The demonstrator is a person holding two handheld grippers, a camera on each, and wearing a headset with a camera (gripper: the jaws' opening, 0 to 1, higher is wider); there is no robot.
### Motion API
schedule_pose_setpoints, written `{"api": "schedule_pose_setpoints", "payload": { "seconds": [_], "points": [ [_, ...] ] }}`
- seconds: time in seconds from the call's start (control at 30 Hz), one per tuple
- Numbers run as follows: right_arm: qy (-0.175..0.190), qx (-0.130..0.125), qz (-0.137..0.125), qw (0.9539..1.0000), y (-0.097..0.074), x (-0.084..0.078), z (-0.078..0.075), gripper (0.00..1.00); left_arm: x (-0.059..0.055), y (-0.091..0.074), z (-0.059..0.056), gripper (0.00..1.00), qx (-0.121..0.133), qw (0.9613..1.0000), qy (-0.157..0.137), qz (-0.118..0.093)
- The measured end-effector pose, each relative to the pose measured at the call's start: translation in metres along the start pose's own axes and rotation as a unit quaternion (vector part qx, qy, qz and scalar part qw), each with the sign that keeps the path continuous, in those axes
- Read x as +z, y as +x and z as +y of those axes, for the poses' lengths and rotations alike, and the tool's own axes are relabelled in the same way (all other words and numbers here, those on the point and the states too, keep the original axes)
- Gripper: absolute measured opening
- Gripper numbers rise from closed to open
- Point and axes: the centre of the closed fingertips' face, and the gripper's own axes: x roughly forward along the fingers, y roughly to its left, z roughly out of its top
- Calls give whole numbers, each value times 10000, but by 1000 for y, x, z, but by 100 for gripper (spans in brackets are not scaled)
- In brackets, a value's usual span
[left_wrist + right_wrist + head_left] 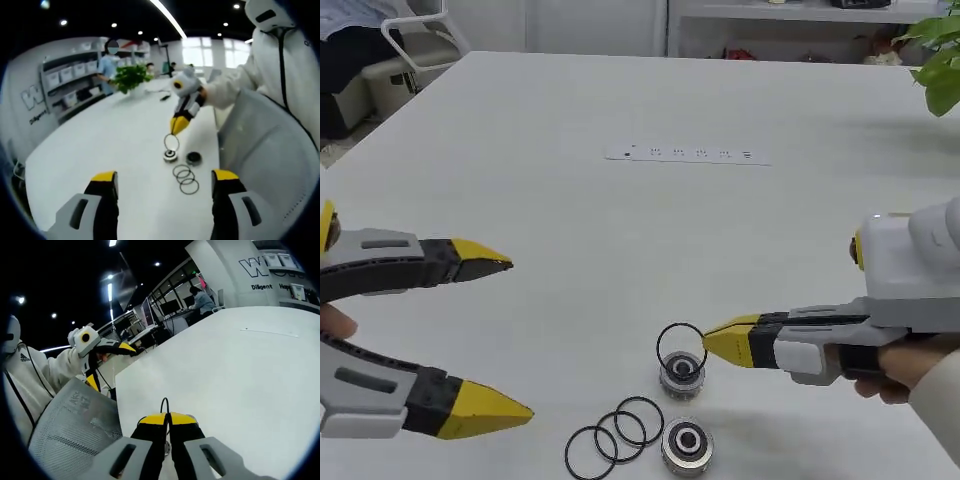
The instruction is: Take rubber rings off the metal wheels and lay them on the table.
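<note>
The right gripper (pixel 715 340) has its jaws pressed narrow on a black rubber ring (pixel 680 343), pinching the ring's right edge. The ring stands upright directly above the far wheel (pixel 682 372), with its lower edge at the wheel's top. Whether it is clear of the wheel cannot be told. In the right gripper view the yellow tips meet, and the ring shows edge-on as a thin black line rising between them.

The near wheel (pixel 687 445) stands on the table (pixel 570 200) just beside the far wheel, on the person's side of it. Three loose rings (pixel 618 437) lie flat on the table to the left of the near wheel and nearer the person than the far wheel. They overlap one another in a short chain, and the nearest of them lies just beside the near wheel.

The left gripper (pixel 495 335) hangs above the table well to the left of the far wheel. Its jaws are spread wide and hold nothing, and their yellow tips point toward the wheels. In the left gripper view both wheels and the loose rings sit between its two tips, further ahead.

A white power strip (pixel 685 154) lies on the table well beyond the far wheel.
</note>
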Motion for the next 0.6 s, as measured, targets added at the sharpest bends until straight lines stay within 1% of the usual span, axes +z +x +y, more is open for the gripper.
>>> {"api": "schedule_pose_setpoints", "payload": {
  "seconds": [0.17, 0.5, 0.6],
  "points": [
    [-67, 75, -14, 9999, 0, 6, 8, 0, -8, -14, 0, 78, 178, 9998, -120, 8],
    [-218, 257, 10, 9994, 5, 15, 24, 0, -20, -32, -3, 81, 411, 9987, -302, -3],
    [-238, 318, 40, 9992, 7, 15, 28, 0, -23, -37, -4, 82, 449, 9984, -354, 3]
  ]
}}
